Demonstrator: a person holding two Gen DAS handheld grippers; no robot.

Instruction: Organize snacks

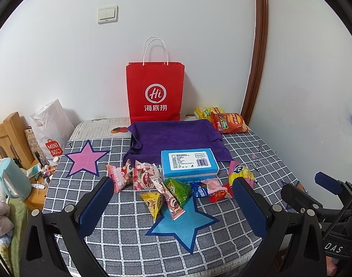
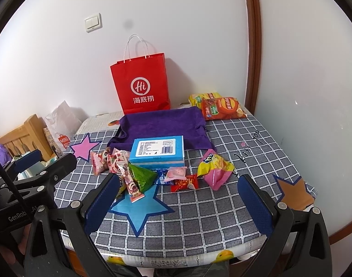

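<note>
Pink panda packets (image 1: 120, 176), green pouch (image 1: 177, 190) and yellow-pink bag (image 1: 241, 173) lie loose on the bench (image 1: 245, 219) before the blue box (image 1: 188, 162); nothing looks sorted yet. Left claw (image 1: 173, 210) and right claw (image 2: 178, 204) both gape empty.

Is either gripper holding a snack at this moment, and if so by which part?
Nothing is held. The left gripper and right gripper are both open, with only the tablecloth and loose snacks seen between their fingers.

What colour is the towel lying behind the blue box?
Purple. The towel shows best in the left wrist view, spread flat in front of the red paper bag.
</note>
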